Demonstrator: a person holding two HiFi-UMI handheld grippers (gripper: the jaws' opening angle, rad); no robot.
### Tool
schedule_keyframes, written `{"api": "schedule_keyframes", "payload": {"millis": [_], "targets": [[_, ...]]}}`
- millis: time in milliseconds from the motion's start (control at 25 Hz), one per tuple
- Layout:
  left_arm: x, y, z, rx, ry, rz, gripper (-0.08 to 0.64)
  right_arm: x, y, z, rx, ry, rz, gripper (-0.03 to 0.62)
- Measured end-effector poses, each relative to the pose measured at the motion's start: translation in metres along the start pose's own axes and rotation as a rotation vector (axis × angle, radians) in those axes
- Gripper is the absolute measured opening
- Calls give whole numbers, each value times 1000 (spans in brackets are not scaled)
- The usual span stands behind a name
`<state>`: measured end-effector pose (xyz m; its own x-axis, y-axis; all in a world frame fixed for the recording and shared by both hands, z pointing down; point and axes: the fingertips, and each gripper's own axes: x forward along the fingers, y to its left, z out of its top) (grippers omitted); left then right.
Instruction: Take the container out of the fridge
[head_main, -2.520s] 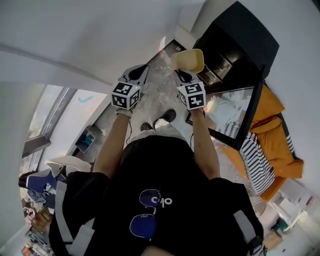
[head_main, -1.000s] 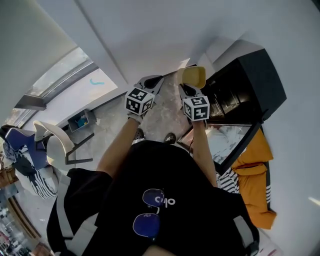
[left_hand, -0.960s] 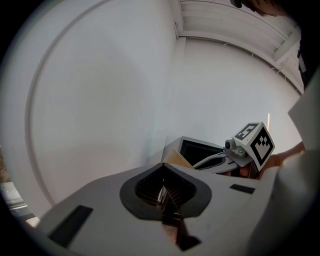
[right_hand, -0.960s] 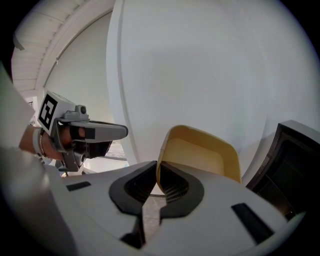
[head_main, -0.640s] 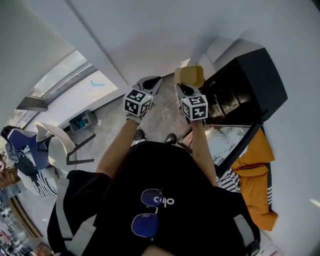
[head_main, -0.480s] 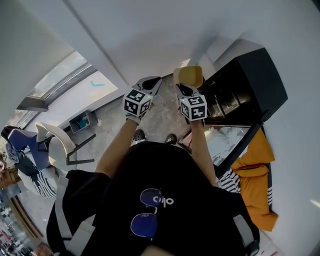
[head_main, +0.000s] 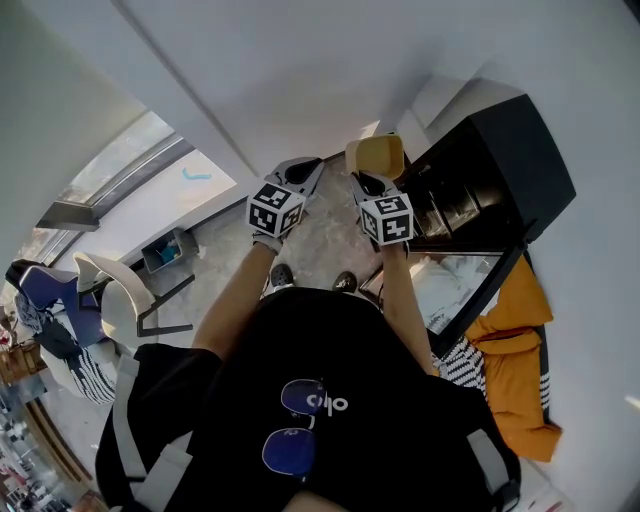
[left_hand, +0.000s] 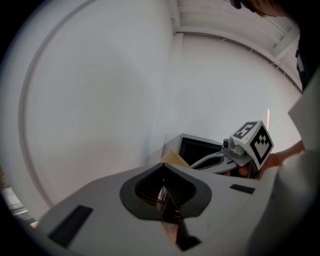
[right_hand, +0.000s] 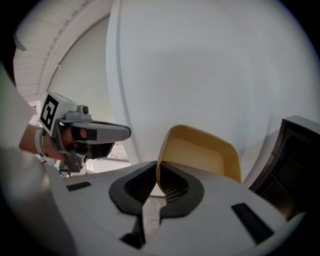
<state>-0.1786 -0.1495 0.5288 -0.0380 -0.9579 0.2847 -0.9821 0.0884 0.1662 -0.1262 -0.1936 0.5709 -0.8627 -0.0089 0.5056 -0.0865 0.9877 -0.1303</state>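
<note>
**Upper centre of frame: container clear of the fridge, held by a thin pinch**

At the upper centre of the head view, my right gripper (head_main: 365, 182) holds the yellow container (head_main: 376, 155) up in the air. It is just left of the black fridge (head_main: 500, 150) and outside it. In the right gripper view the jaws are clenched on one side wall of the container, near its rim. The rest of the tub juts out beyond them to the right. I see nothing inside it. The left gripper (head_main: 303, 168) sits beside it on the left, jaws pressed together on nothing, and is not touching the container.

That grip is my main worry. All the tub's weight hangs off one thin wall, so a quick wrist turn could make it pivot between the pads or slide out and drop to the floor. The wall may also flex if I squeeze harder.

The white wall (head_main: 300, 70) is close ahead, and a careless swing could knock the tub against it. The fridge door (head_main: 470, 270) stands open at the right of the frame. A move back that way risks clipping its edge. I judge the removal done; what remains is setting the tub down safely.
</note>
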Motion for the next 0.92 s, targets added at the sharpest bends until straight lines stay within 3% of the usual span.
{"api": "schedule_keyframes", "payload": {"millis": [920], "targets": [[-1, -5, -3, -20, -7, -3, 8, -6, 0, 0, 12, -11, -7, 28]]}}
